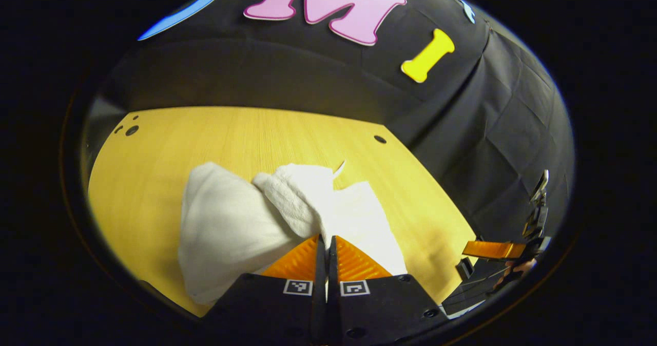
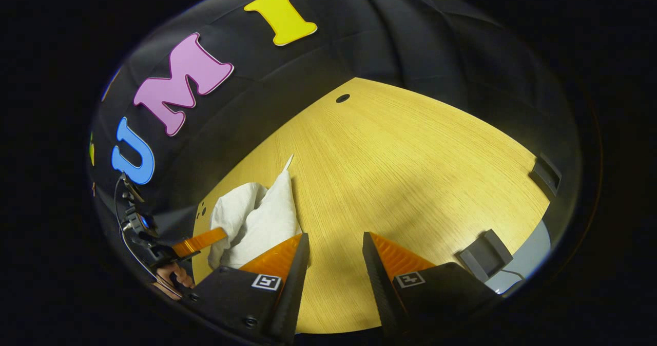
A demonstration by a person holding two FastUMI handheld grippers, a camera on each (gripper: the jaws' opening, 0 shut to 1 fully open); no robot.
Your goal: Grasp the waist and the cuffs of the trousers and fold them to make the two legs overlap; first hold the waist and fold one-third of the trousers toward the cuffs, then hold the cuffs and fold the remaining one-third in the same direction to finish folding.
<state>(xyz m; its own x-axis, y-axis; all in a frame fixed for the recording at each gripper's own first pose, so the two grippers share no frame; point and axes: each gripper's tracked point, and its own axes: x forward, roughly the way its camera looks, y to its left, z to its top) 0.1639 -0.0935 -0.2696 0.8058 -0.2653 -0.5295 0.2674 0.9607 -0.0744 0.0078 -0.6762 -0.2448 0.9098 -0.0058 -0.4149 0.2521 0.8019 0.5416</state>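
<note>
One pair of white trousers [image 1: 241,223] lies bunched in a soft heap on the wooden table [image 1: 154,156], toward its far edge by the black cloth wall. Clenched on a fold of the cloth, the left gripper [image 1: 326,243] has both fingers pressed together. Well apart over bare table, the right gripper [image 2: 333,243] is released, fingers spread.

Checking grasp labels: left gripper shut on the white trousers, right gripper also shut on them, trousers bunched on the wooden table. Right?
Not quite. The right gripper is open: in the right gripper view its fingers stand apart over bare wooden table, beside the white trousers, not on them. The rest holds: the left gripper view shows the left gripper shut on the bunched trousers.
</note>
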